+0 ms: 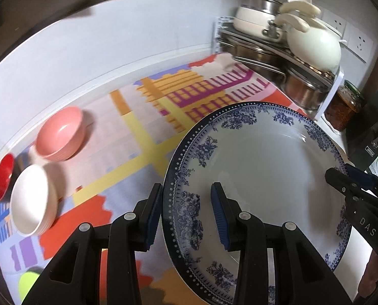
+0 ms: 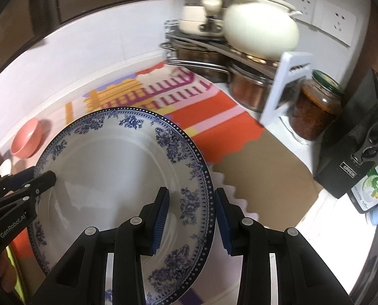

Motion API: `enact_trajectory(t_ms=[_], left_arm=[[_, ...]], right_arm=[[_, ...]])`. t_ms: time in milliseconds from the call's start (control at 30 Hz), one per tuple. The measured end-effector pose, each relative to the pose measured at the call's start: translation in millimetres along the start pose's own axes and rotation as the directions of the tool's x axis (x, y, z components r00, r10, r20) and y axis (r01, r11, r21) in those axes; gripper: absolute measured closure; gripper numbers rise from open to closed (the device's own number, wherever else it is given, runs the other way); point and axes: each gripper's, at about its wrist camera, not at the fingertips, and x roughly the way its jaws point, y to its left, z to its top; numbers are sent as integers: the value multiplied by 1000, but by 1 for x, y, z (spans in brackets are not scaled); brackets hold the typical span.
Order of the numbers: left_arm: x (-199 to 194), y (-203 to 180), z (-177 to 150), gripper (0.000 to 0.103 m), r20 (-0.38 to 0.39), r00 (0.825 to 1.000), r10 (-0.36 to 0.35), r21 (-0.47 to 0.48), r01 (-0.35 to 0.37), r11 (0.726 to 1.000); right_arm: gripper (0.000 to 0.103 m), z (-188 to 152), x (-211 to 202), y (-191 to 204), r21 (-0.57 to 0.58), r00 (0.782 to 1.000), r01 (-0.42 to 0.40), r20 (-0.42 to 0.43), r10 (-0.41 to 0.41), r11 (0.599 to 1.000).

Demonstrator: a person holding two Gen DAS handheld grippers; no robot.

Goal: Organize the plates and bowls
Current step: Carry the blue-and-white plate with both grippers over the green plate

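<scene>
A large white plate with a blue floral rim [image 1: 265, 178] is held between my two grippers above the colourful mat. My left gripper [image 1: 187, 216] straddles its left rim, jaws wide apart, one finger each side. My right gripper [image 2: 191, 218] straddles the right rim of the plate [image 2: 112, 172] the same way, pads not pressed on it. A pink bowl [image 1: 60, 133], a white bowl [image 1: 31, 200] and a red bowl [image 1: 2, 176] sit at the mat's left by the wall. The pink bowl [image 2: 27, 139] also shows in the right wrist view.
A corner rack [image 1: 323, 86] at the back right holds steel pots, a cream pot [image 1: 313, 45] and lids. A sauce jar [image 2: 316, 106], a black knife block [image 2: 354, 147] and a dish soap bottle [image 2: 374, 185] stand on the right. A yellow-green ball [image 1: 28, 284] lies at the near left.
</scene>
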Motion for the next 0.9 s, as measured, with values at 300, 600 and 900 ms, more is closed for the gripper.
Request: enact_trajectory(t_ms=[300, 600, 900], left_arm=[[-33, 48, -31, 65, 16, 998, 54, -67, -53, 996], [-64, 98, -64, 65, 27, 993, 115, -146, -110, 983], [-96, 152, -104, 65, 24, 982, 185, -237, -174, 956]], right_arm=[[66, -13, -21, 46, -63, 998, -54, 10, 55, 997], [66, -27, -43, 96, -140, 994, -107, 22, 112, 984], [66, -44, -62, 153, -228, 983, -172, 23, 181, 958]])
